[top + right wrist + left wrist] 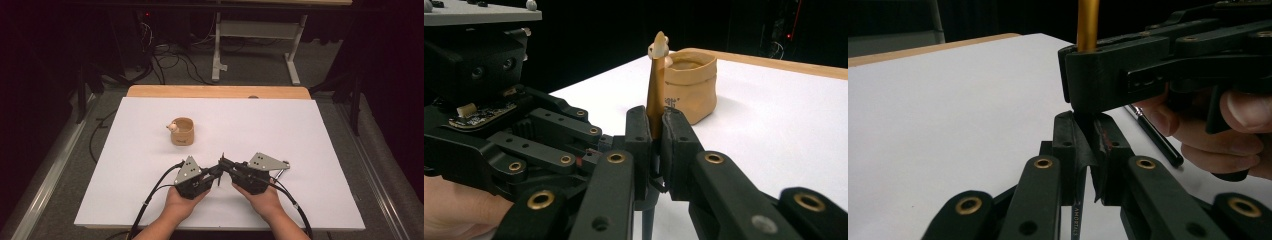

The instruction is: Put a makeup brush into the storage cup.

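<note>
both grippers clamp 1 pen: right gripper (656, 137) on its gold barrel (655, 95), left gripper (1088, 150) on the dark end (1077, 200).

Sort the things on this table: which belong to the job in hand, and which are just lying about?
In the job: slim gold tube, clamped in the right gripper; thin dark lettered rod, in the left gripper.
Lying about: tan pouch-shaped cup; slim black pen on the table.
</note>
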